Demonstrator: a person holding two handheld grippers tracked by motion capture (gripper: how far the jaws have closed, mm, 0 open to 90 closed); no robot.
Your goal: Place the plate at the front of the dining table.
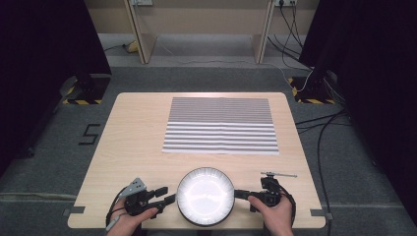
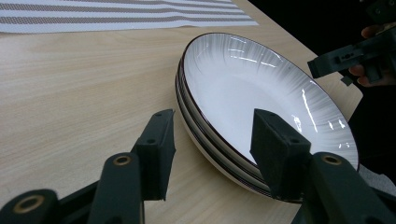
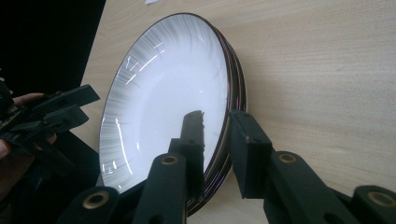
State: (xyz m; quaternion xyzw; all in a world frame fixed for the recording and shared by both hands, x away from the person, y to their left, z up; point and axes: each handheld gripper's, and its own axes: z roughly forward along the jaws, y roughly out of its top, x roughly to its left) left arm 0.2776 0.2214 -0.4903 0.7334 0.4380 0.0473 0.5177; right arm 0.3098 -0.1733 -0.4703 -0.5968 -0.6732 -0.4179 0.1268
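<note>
Plates (image 1: 205, 195) sit stacked at the table's (image 1: 133, 142) near edge; the left tool (image 2: 212, 140) straddles their rim wide open, the right tool (image 3: 215, 140) half closed around it.

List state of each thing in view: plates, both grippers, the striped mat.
Stack of plates: stacked on the table near its front edge, top one empty, upright.
Left gripper: open, jaws straddling the stack's rim, not closed on it.
Right gripper: jaws either side of the stack's rim, narrow gap; grip cannot be told.
Striped mat: flat, unfolded, nothing on it.
Table: bare wood around the mat.
</note>
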